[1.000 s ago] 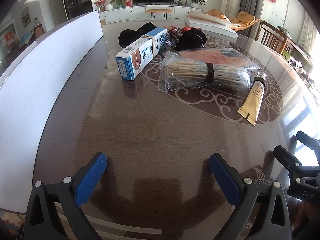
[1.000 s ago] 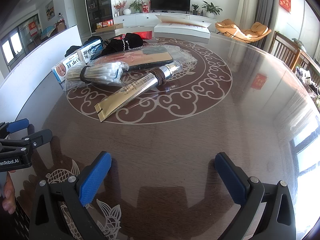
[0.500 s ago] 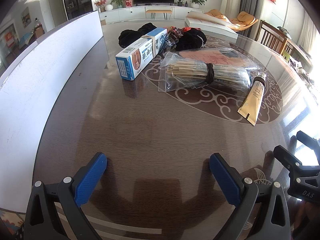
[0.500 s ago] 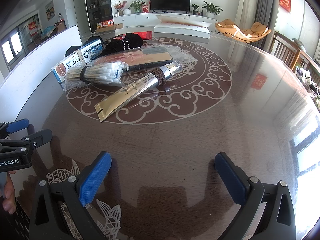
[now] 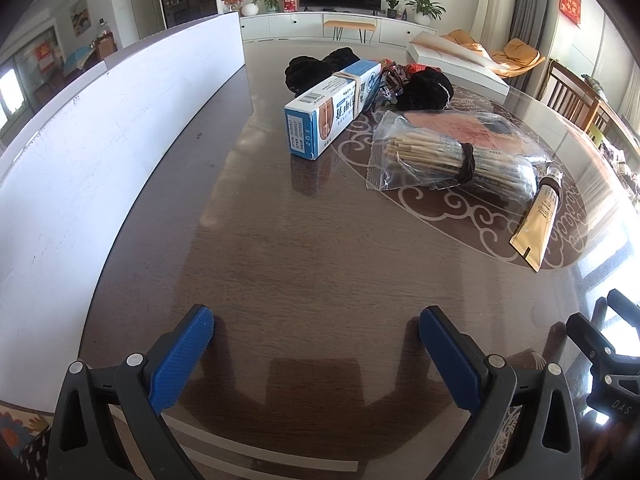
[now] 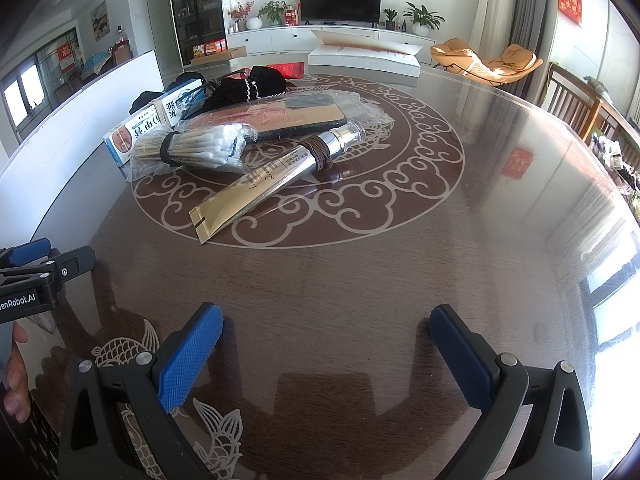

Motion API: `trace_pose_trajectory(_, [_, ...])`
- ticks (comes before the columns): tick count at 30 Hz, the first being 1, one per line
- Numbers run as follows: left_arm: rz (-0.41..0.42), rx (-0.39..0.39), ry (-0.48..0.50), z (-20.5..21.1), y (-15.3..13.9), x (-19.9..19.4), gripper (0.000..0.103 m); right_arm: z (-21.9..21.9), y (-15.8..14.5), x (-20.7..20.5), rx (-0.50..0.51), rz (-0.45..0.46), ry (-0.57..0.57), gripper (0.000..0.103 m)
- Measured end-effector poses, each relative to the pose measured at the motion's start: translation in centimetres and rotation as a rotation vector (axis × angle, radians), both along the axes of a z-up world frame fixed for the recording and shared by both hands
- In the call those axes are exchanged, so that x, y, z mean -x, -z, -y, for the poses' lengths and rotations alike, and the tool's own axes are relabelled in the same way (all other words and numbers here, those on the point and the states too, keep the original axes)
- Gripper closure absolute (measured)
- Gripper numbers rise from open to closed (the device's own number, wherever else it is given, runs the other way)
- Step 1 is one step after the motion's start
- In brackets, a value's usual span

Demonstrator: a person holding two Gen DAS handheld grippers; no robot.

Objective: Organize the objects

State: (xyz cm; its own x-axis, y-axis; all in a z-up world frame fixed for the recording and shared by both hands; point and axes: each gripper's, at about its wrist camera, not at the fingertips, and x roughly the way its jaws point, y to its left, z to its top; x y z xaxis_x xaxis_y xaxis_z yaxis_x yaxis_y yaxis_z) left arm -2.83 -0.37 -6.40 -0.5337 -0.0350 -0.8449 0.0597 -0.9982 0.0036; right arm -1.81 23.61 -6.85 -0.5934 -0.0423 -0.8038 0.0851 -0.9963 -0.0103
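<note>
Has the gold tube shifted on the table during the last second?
No. The gold tube lies where it did, crossing the same table scrollwork ring.

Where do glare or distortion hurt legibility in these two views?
Right wrist: window glare washes out the table on its right side, while the gold tube stays sharp. Left wrist: fisheye bends the white board, and glare hits the far right edge; the blue box print stays readable.

A blue-and-white cardboard box [image 5: 334,108] bound by a rubber band lies flat at 12 o'clock. Just right of it lies a clear plastic bag of cotton swabs [image 5: 448,160] cinched by a dark hair tie. At 2 o'clock a gold squeeze tube [image 5: 540,220] lies flat. Black fabric bundles [image 5: 426,90] sit behind them.
</note>
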Motion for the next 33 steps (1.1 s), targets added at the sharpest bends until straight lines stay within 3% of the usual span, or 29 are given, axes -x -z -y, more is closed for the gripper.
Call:
trace_pose_trajectory(11, [-0.011,-0.001,-0.043,0.8,0.1,0.1,0.000,-0.1,-0.1,0.1,0.009,0.006,-0.003,0.000])
trace_pose_trajectory(14, [-0.014,0.000,-0.045,0.7,0.1,0.1,0.000,-1.3,-0.8,0.7,0.148,0.010,0.006,0.000])
trace_pose_trajectory(19, [-0.018,-0.001,-0.049,0.8,0.2,0.2,0.000,-3.0,-3.2,5.6,0.196,-0.029,0.149,0.001])
trace_pose_trajectory(24, [-0.017,-0.002,-0.049,0.8,0.2,0.2,0.000,-2.5,-3.2,11.8,0.088,0.002,0.241,0.001])
trace_pose_trajectory(26, [-0.016,-0.003,-0.047,0.8,0.1,0.1,0.000,-0.4,-3.1,13.0,0.000,0.002,0.182,0.001])
trace_pose_trajectory(28, [-0.007,-0.010,-0.059,1.1,0.1,0.2,0.000,3.0,-3.3,12.6,-0.111,-0.037,0.053,0.002])
trace_pose_trajectory(30, [-0.016,-0.079,-0.095,2.4,-0.3,0.0,0.000,6.6,-3.5,11.0,-0.189,-0.072,-0.104,0.002])
trace_pose_trajectory(33, [-0.053,-0.251,-0.162,5.3,-0.9,-0.7,0.000,9.2,-4.1,7.7,-0.078,-0.060,-0.329,0.005])
